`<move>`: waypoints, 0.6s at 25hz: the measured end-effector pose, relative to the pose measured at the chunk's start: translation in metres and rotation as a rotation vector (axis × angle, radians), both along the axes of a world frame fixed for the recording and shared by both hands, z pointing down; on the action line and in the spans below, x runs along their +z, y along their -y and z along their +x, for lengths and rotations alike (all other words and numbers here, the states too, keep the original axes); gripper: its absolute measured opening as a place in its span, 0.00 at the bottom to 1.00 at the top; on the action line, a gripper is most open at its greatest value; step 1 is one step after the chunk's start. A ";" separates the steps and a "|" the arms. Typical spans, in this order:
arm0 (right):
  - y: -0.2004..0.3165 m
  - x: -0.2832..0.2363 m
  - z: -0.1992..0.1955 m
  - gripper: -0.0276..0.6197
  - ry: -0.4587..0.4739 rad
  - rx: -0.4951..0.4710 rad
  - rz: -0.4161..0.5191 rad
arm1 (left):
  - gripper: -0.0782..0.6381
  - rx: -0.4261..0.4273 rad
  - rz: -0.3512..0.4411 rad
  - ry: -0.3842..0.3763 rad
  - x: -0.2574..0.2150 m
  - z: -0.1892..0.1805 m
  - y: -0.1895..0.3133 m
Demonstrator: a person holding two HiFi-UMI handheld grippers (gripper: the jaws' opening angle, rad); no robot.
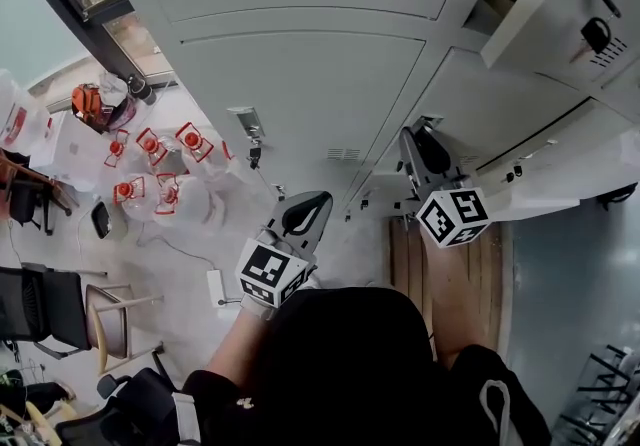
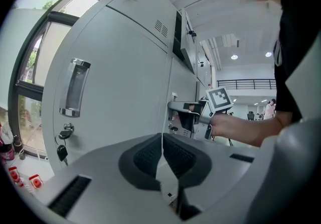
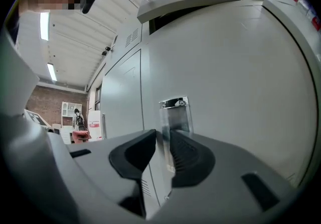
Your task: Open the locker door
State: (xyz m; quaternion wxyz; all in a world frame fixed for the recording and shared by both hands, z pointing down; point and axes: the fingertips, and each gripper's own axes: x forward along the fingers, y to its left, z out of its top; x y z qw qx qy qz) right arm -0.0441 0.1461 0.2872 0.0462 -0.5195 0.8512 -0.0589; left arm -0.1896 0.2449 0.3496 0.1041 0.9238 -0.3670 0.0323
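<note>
Chrome handle (image 3: 175, 115) on the grey locker door (image 3: 241, 92) is pinched between the right gripper (image 3: 163, 140) jaws. Left gripper (image 2: 162, 140) jaws are pressed together, holding nothing.

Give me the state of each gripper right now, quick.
Left gripper: tongs closed, nothing between them.
Right gripper: tongs closed on the thin edge of the locker door handle, as far as its view shows.

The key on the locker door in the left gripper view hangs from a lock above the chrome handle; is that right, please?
Not quite: the key hangs from a lock below the chrome handle, not above it, as the left gripper view shows.
</note>
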 end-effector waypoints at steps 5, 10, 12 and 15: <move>-0.018 -0.001 0.000 0.20 -0.004 -0.002 0.005 | 0.14 0.043 -0.018 -0.001 0.008 -0.001 -0.001; -0.041 -0.001 0.002 0.21 -0.010 0.014 0.015 | 0.14 0.108 -0.033 0.004 0.014 0.010 -0.006; -0.051 -0.002 0.004 0.22 -0.015 0.019 0.015 | 0.14 0.133 -0.033 0.004 0.015 0.018 -0.008; -0.068 -0.003 0.007 0.23 -0.026 0.019 0.020 | 0.14 0.171 -0.032 0.012 0.016 0.033 -0.012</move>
